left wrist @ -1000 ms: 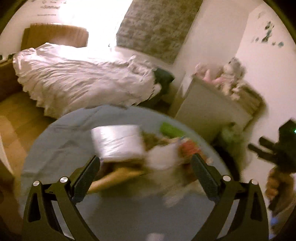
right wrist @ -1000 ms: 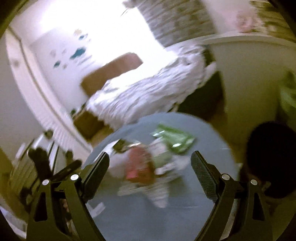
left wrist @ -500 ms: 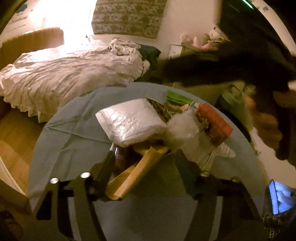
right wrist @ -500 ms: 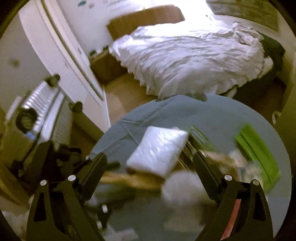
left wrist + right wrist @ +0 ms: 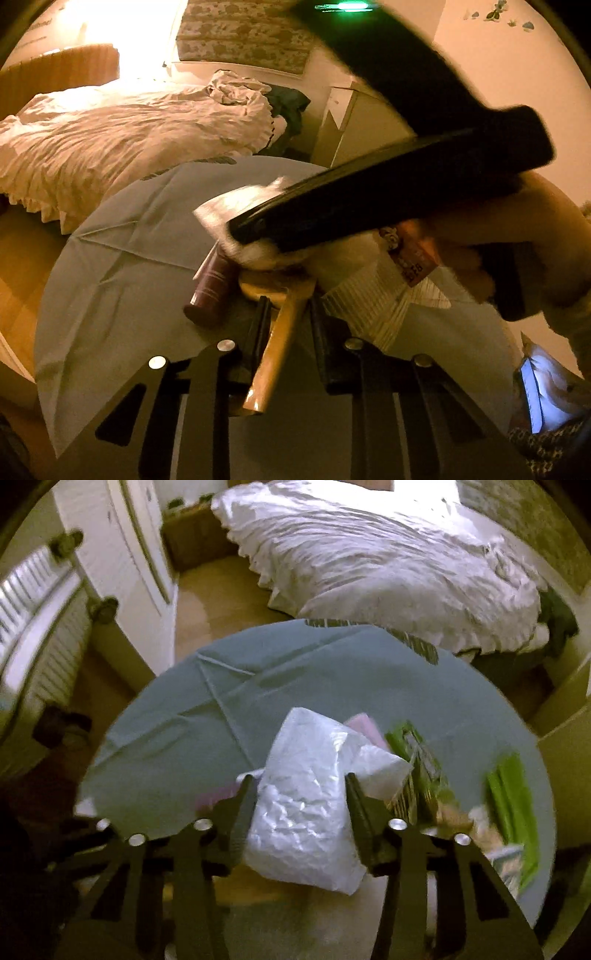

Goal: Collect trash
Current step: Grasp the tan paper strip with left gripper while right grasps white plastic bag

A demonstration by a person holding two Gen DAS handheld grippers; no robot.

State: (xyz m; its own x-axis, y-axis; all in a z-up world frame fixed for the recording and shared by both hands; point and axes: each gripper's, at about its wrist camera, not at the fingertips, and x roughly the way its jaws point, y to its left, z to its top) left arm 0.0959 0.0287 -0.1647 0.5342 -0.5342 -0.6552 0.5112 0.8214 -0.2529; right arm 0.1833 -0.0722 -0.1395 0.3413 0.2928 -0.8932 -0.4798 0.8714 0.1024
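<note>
A pile of trash lies on a round table with a blue-grey cloth (image 5: pixel 110 266). My left gripper (image 5: pixel 286 310) is closed around a yellow-tan paper envelope (image 5: pixel 275 347) at the pile's near edge. A dark red bottle (image 5: pixel 212 284) lies just left of it. My right gripper (image 5: pixel 301 786) is closed around a white bubble-wrap mailer (image 5: pixel 306 805), seen from the left wrist view as a white packet (image 5: pixel 236 203) under the black right gripper body (image 5: pixel 388 192). A red snack packet (image 5: pixel 413 254), striped paper (image 5: pixel 373 302) and green wrappers (image 5: pixel 511 801) lie in the pile.
A bed with a white duvet (image 5: pixel 388 565) stands beyond the table. A white cabinet (image 5: pixel 362 122) is at the back right. A radiator (image 5: pixel 33 627) and white door (image 5: pixel 122 554) are at the left. A lit phone (image 5: pixel 543 395) lies near the right edge.
Both grippers have closed in: the left around the yellow envelope, the right around the white mailer. The right gripper has moved over the pile across the left view.
</note>
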